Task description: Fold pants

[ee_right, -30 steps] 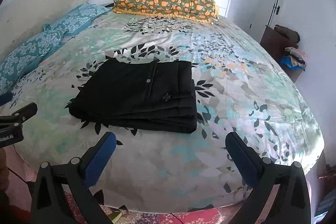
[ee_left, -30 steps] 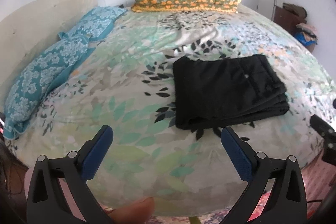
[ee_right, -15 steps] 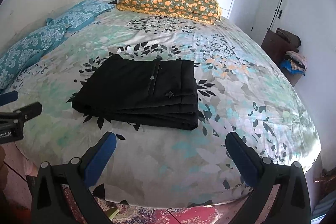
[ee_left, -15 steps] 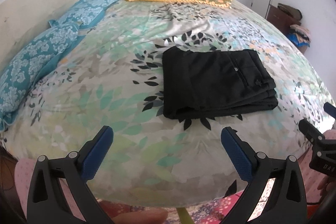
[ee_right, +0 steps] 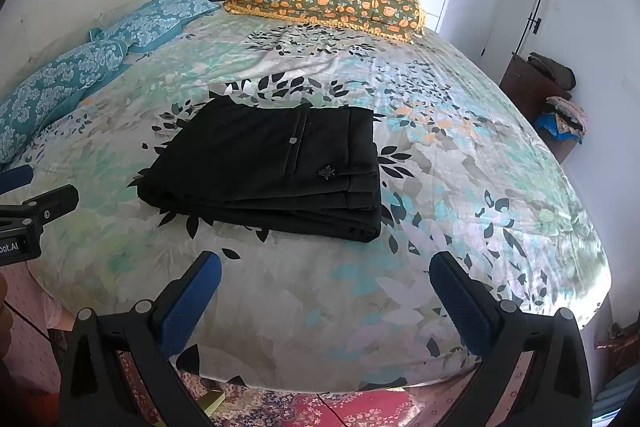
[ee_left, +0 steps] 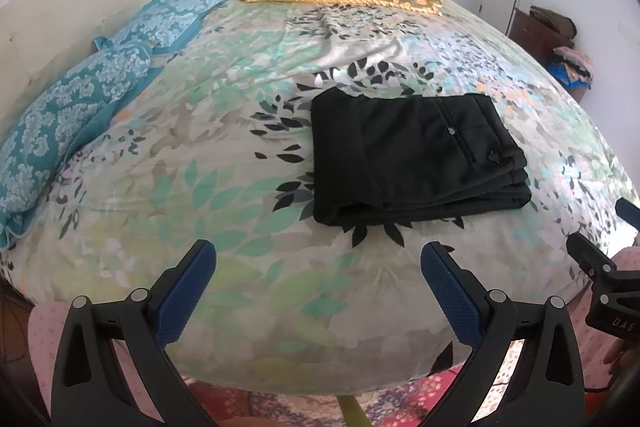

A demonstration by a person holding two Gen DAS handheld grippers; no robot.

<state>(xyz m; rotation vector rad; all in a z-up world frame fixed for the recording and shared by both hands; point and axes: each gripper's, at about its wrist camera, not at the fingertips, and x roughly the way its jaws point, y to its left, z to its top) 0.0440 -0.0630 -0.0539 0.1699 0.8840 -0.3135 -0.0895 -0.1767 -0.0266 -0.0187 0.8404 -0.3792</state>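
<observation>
the pants (ee_left: 416, 155) lie ahead of both grippers as a neat black stack of several layers on the bed (ee_left: 224, 211), and judged from that shape the folding looks finished or all but so. seen from the left gripper (ee_left: 318, 281), the stack sits forward and off to the right, well apart from the blue fingertips; seen from the right gripper (ee_right: 325, 293), the same pants (ee_right: 272, 167) sit forward and slightly to the left, also well apart. the stack's long axis runs across both grippers' line of sight, left to right, with the waistband and its small button toward the right end and the layered edges facing the grippers. which gripper is nearer is hard to tell; the stack sits more nearly in line with the right one, so any last tidy of the edge would probably fall to it. both grippers have their fingers spread wide, holding nothing and touching nothing, hanging near the bed's front edge. the left gripper's black tip shows at the left margin of the right view.
</observation>
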